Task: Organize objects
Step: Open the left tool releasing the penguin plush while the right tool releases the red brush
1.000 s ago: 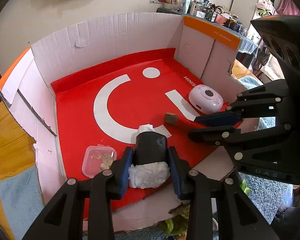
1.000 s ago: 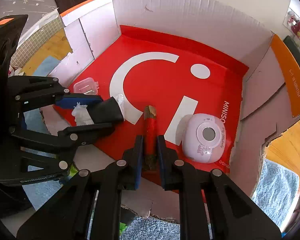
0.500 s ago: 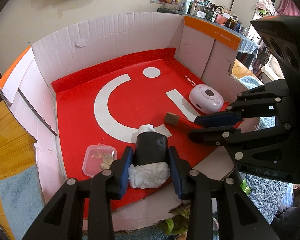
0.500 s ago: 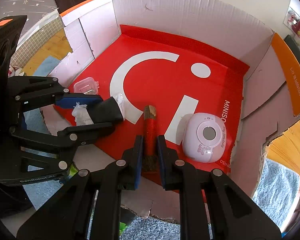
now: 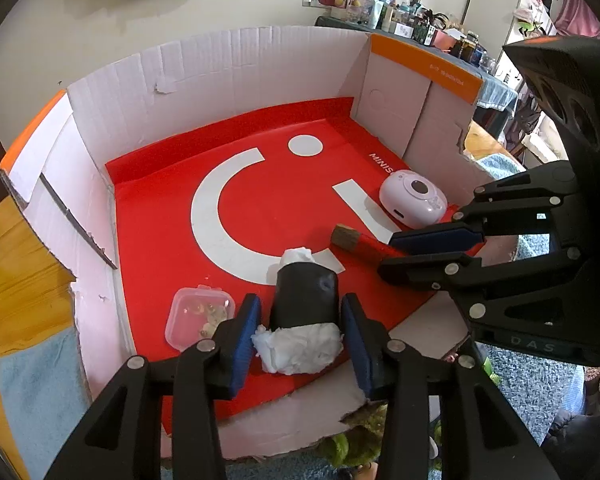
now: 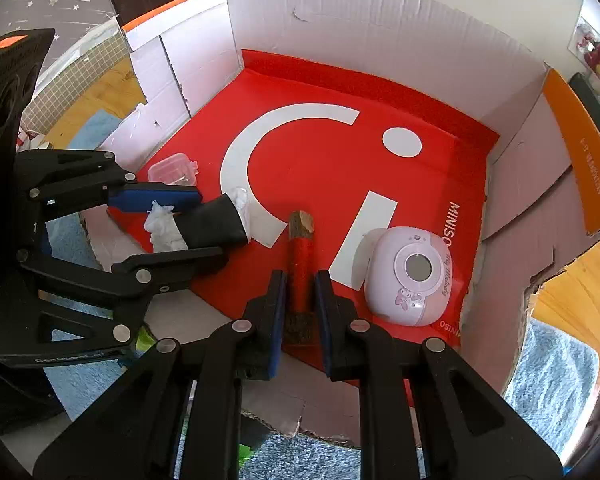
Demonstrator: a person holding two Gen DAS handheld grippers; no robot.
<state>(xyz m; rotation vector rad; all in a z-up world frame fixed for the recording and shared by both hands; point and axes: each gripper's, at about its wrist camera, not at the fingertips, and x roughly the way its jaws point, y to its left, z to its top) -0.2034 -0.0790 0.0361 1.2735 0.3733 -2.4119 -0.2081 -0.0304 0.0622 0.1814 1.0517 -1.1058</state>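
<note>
Left wrist: pink device (image 5: 414,199) beside stick (image 5: 360,241)

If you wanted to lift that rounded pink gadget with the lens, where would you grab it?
Across the narrower width of the rounded pink gadget, coming from above: it lies flat, lens up, and its domed top offers the pads only its curved sides.

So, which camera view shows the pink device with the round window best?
The right wrist view: the pink device lies close, its round window and printed face fully visible. In the left wrist view it is smaller, farther away, seen at a slant, beside the right gripper.
</note>
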